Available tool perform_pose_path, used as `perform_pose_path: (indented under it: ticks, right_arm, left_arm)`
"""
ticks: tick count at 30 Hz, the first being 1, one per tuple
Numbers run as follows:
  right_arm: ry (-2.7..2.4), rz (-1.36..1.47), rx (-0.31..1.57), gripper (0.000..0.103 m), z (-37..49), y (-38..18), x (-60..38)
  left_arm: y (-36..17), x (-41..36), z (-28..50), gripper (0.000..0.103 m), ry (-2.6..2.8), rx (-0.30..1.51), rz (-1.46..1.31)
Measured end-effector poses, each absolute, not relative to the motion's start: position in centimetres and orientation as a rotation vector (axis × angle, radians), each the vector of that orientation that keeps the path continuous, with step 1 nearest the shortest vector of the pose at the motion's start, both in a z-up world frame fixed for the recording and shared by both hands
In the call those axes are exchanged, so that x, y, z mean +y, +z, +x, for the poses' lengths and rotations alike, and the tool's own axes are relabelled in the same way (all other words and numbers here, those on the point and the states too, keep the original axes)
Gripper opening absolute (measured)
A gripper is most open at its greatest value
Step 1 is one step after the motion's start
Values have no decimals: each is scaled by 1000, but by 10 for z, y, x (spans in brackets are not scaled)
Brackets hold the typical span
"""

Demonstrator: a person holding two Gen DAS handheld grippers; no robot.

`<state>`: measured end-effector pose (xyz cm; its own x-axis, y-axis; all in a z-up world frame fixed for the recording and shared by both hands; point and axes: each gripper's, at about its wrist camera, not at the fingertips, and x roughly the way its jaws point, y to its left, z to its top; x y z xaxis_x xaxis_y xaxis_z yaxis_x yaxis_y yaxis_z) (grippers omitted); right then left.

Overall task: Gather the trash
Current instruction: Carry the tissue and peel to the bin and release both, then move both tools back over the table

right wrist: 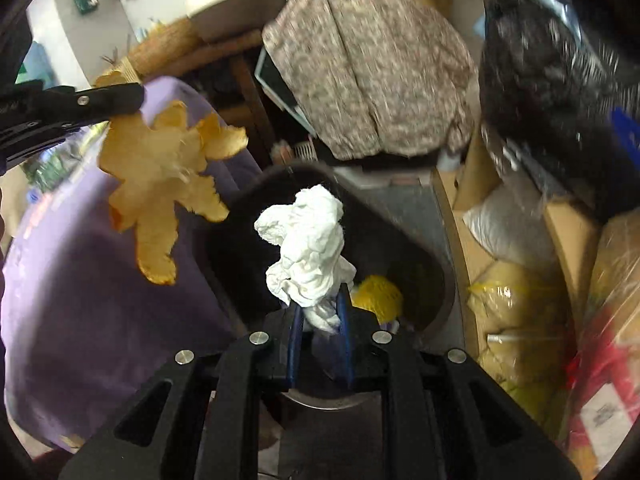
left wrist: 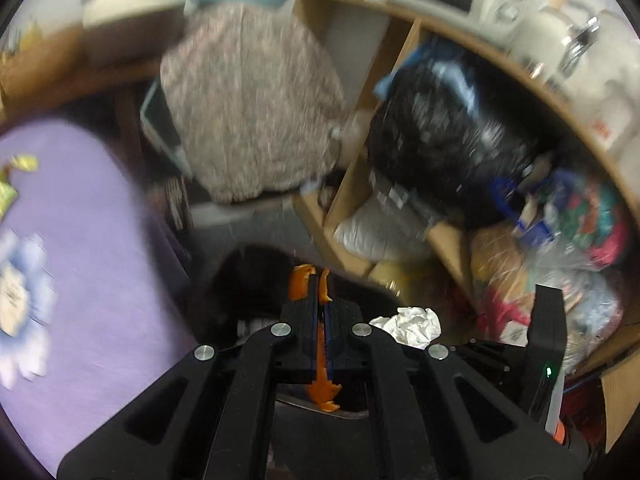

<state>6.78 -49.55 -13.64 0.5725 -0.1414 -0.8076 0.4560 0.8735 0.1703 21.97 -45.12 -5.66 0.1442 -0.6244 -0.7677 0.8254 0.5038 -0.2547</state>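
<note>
**Operator:** What do I hold, and where is the bin?

**Guide:** Your left gripper (left wrist: 319, 300) is clenched flat on an orange peel (left wrist: 320, 344). In the right wrist view the peel (right wrist: 160, 184) hangs below the left gripper (right wrist: 120, 100), over the purple cloth (right wrist: 80, 320), just left of the bin's left rim. Your right gripper (right wrist: 320, 312) is clamped on a crumpled white tissue (right wrist: 308, 240), which stands up out of the jaws along the line of the fingers.

**Operator:** Which hand is nearer the bin?

**Guide:** The right, by my judgement. The dark bin (right wrist: 432, 264) lies directly ahead of and below the tissue, so you can probably release there. The peel likely needs to travel right, past the rim, before you let go.

**Operator:** What can I not rely on?

**Guide:** Both views are blurred. In the left wrist view the bin (left wrist: 248, 280) is only a dark patch behind the fingers, and its rim cannot be made out. The bin's near edge is hidden by the right gripper. A yellow lump (right wrist: 380, 296) lies inside the bin; what it is cannot be told.
</note>
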Motion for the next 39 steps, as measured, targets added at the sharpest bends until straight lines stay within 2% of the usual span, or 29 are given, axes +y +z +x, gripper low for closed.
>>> perform_pose_path:
  ticks: [5, 7, 9, 10, 11, 13, 21, 26, 29, 34, 39]
  right_arm:
    - [-381, 417, 916, 23, 72, -158, -500]
    - [-385, 413, 919, 38, 73, -163, -501]
    - [-400, 410, 920, 53, 74, -163, -501]
    - [-406, 408, 914, 55, 72, -163, -501]
    - [-409, 410, 915, 55, 70, -163, -501]
    - [-409, 423, 912, 57, 67, -164, -504]
    - [-370, 397, 874, 61, 70, -135, -491]
    - [-237, 295, 820, 65, 98, -95, -460]
    - [-100, 230, 793, 67, 133, -69, -428]
    - [130, 95, 771, 79, 197, -40, -369]
    - [321, -88, 764, 85, 273, -18, -311]
  left_arm:
    - [-95, -471, 216, 2, -994, 1057, 285]
    - [-101, -475, 217, 4, -976, 1077, 303]
    - [-105, -474, 217, 16, -972, 1084, 315]
    - [-104, -471, 217, 34, -974, 1081, 308]
    - [-101, -466, 218, 60, -979, 1071, 288]
    - [-92, -454, 220, 80, -984, 1034, 231]
    - [-55, -406, 219, 90, -987, 927, 212]
    - [-35, -335, 229, 93, -962, 872, 173]
    - [-32, -283, 247, 93, -882, 865, 152]
    - [-28, -197, 284, 93, -690, 835, 131]
    - [-31, -113, 324, 93, -537, 854, 54]
